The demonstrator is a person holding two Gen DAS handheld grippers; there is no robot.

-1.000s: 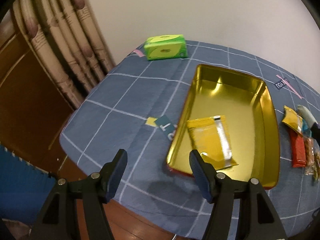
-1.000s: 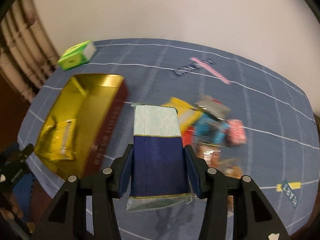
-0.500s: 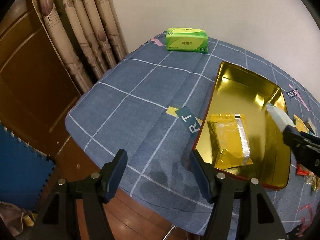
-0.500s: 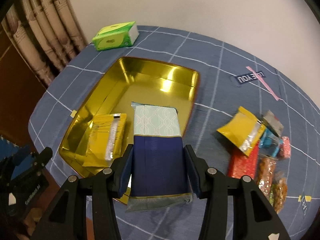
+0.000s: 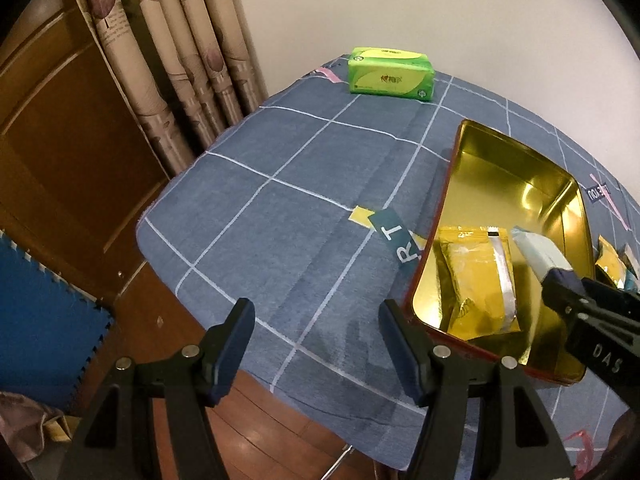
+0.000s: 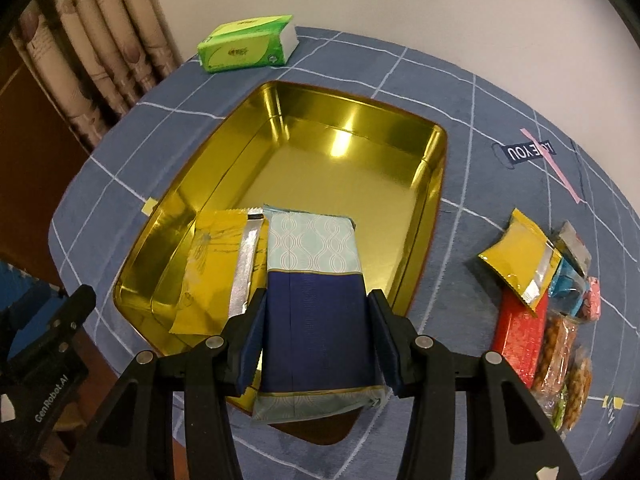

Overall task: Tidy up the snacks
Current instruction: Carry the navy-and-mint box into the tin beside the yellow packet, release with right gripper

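My right gripper (image 6: 316,336) is shut on a navy and pale-blue snack packet (image 6: 316,304) and holds it over the near end of the gold tin tray (image 6: 352,108). A yellow snack packet (image 6: 212,268) lies in the tray's near left part, just left of the held one. From the left wrist view the same tray (image 5: 516,152), the yellow packet (image 5: 476,276) and the held packet (image 5: 540,252) show at the right. My left gripper (image 5: 316,344) stands open with nothing between its fingers, over the blue checked cloth left of the tray.
Several loose snack packets (image 6: 520,260) lie in a heap on the cloth right of the tray. A green tissue pack (image 6: 248,46) sits at the table's far edge by the curtains (image 5: 168,60). The table edge drops to a wooden floor (image 5: 280,432) near my left gripper.
My right gripper has carried the navy packet leftward from the snack heap to over the tray and a little lower. My left gripper drifted left, away from the tray.
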